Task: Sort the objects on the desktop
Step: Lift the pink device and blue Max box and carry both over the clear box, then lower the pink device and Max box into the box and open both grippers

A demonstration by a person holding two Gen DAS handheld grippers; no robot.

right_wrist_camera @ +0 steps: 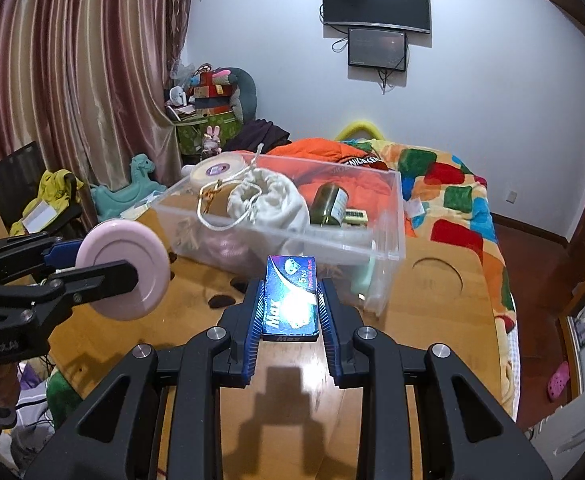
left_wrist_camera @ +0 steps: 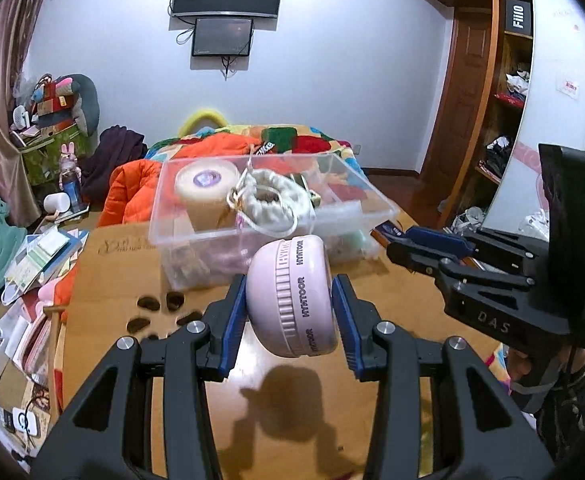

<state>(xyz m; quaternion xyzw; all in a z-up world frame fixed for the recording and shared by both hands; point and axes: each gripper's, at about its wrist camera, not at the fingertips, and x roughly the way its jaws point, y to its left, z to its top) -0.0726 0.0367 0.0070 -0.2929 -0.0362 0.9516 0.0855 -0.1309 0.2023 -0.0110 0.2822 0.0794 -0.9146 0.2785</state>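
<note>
So the biggest thing here is the wooden desk (left_wrist_camera: 104, 264), and sitting on it straight ahead of both sets of jaws is the clear plastic bin (right_wrist_camera: 388, 216), already holding a roll of tape (right_wrist_camera: 216, 170), a cream drawstring pouch (right_wrist_camera: 268, 200), a dark green jar (right_wrist_camera: 330, 204) and some other bits I can't make out through the cloudy wall. The left gripper (left_wrist_camera: 290, 308) has its jaws clamped on a pink round case (left_wrist_camera: 292, 296), one blue pad on each domed face, held up off the desk just short of the bin's near wall. That thing looks like hard, smooth plastic, light but probably slippery, and the ribbed band round its middle might give more bite than the smooth domes. The right gripper (right_wrist_camera: 290, 312) has its jaws closed on a small blue staple box (right_wrist_camera: 290, 298), pads pressing its two long sides, also hanging above the desk right in front of the bin. It's cardboard, so light and a bit crushable; squeezing the long edges near the middle seems the sane place, and gently. My guess is both just need lifting over the rim and letting go into a free spot.
</note>
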